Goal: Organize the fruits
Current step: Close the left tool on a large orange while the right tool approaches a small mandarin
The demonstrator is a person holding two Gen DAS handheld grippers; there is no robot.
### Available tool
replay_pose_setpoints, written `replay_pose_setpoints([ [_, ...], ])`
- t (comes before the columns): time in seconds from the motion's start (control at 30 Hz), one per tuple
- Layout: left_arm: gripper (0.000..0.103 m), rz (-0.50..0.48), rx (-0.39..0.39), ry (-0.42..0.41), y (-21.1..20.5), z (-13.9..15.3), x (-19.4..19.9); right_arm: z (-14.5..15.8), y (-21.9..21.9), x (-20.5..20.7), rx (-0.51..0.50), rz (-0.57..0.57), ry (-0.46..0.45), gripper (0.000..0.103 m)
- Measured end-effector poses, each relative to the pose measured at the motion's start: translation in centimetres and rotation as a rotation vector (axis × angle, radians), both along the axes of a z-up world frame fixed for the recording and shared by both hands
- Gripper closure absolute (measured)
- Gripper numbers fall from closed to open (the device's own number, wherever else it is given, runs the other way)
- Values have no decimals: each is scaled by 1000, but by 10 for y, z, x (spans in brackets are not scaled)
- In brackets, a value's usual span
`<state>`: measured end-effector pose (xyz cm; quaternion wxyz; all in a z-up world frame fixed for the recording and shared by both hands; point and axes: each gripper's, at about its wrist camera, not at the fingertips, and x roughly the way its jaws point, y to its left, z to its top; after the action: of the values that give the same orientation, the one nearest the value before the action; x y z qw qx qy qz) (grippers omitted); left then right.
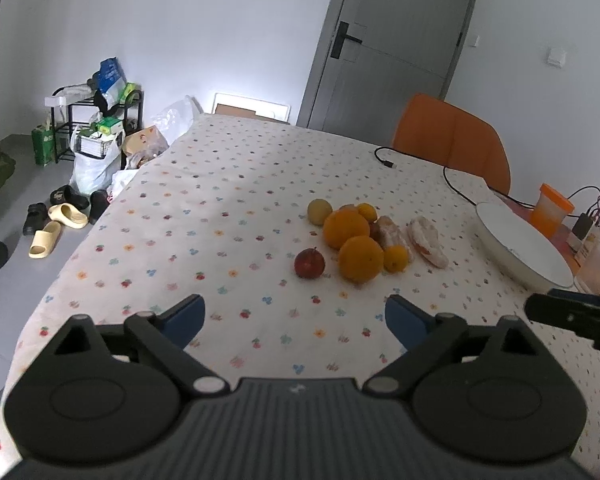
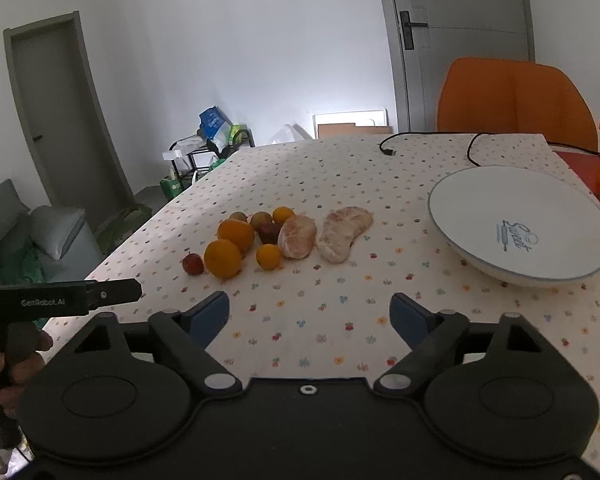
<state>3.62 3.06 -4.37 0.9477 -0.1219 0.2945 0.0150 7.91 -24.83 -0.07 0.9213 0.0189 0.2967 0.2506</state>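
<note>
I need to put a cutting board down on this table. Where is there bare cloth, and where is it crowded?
Bare cloth lies between the fruit cluster and both grippers, left and right, and beyond the fruit toward the cable. The strip between the peeled segment and the white bowl is narrow.

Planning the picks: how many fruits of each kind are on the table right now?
Large oranges: 2
Small oranges: 2
Peeled citrus pieces: 2
Red fruits: 2
Yellow-green fruits: 2
Total: 10
</note>
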Motion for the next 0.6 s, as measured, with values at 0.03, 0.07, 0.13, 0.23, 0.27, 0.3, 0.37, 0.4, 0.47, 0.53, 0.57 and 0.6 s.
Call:
replay_pose_setpoints([
  [0.03, 9, -3, 1, -2, -1, 0, 2, -1, 1, 2, 1, 3, 2, 23],
  [0.07, 10, -5, 0, -4, -2, 0, 3, -2, 1, 5, 3, 7, 5, 25],
  [0.13, 12, -9, -7, -5, -3, 1, 7, -3, 3, 8, 7, 14, 7, 27],
  [0.23, 13, -15, -19, -1, -6, 0, 14, -6, 5, 15, 17, 20, 14, 33],
  [0.27, 13, -17, -14, 1, -8, 0, 17, -6, 6, 17, 22, 23, 16, 34],
  [0.3, 15, -19, -10, 3, -9, -1, 19, -7, 8, 19, 27, 25, 16, 35],
  [0.37, 16, -21, -20, 4, -11, -2, 24, -8, 10, 24, 31, 31, 18, 39],
  [0.4, 18, -20, -28, 5, -11, -2, 26, -10, 11, 27, 34, 34, 22, 40],
  [0.47, 23, -21, -42, 6, -12, -4, 31, -12, 13, 31, 34, 31, 30, 40],
  [0.53, 32, -27, -50, 9, -12, -6, 36, -15, 14, 35, 28, 22, 32, 40],
  [0.57, 34, -32, -56, 11, -12, -6, 38, -17, 14, 37, 31, 22, 35, 41],
  [0.6, 39, -38, -64, 14, -13, -7, 41, -18, 14, 39, 39, 26, 41, 41],
])
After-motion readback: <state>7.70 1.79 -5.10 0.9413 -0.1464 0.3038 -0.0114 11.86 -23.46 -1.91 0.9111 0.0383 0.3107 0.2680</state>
